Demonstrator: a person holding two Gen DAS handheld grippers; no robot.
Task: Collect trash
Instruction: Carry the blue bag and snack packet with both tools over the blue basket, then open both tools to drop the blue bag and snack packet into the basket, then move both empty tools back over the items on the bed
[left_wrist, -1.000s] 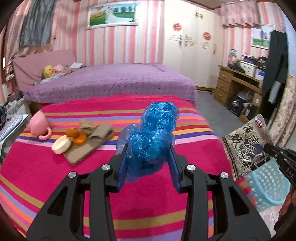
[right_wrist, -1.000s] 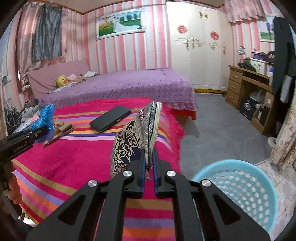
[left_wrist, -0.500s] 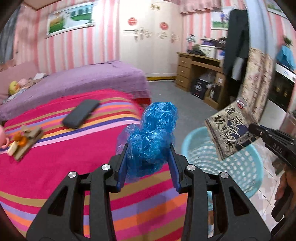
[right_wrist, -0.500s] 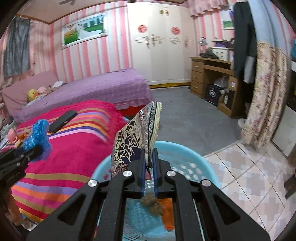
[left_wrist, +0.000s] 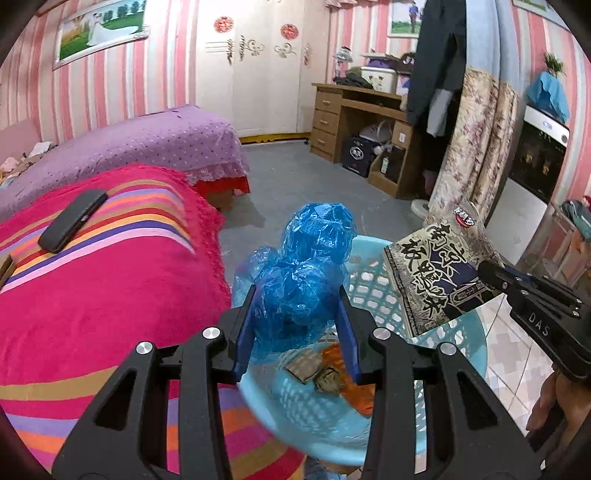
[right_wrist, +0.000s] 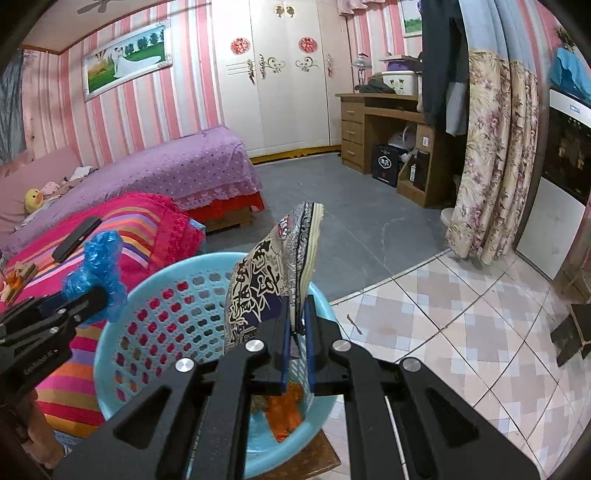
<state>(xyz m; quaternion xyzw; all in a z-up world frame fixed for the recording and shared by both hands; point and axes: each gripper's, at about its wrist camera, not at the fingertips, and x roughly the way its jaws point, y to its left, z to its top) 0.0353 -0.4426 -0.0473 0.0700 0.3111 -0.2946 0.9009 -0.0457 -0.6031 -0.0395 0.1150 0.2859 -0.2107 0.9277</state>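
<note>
Beside the laundry-style basket stands the largest item in view, a bed under a striped pink blanket (left_wrist: 110, 280), with a dark phone-like slab (left_wrist: 72, 220) lying flat on it, well apart from the work in hand. That slab is judged not to be trash and is rightly left alone.

Next in size is the pale blue perforated basket (right_wrist: 159, 295), serving as the bin. It sits just off the bed's corner, low enough for both tools to hang above its mouth. Orange and brown scraps (right_wrist: 284, 410) already lie on its floor, so collection is judged partly done.

Over the basket's right side, the right gripper (right_wrist: 296, 332) has its jaws pinched almost together on the lower edge of a flat printed snack packet (left_wrist: 436, 273). The packet stands upright above the pads, held by its thin edge, which keeps it clear of the rim.

Over the near-left side, the left gripper (left_wrist: 295, 310) holds a crumpled blue plastic bag (left_wrist: 306, 273). Its jaws stand partly apart because the wad fills the gap, the pads pressing its flanks while the bulk bulges upward.

Both pieces are held above the basket opening rather than inside it. Judgement: the release is the step due, and the light plastic may cling to a pad or drift onto the blanket.
</note>
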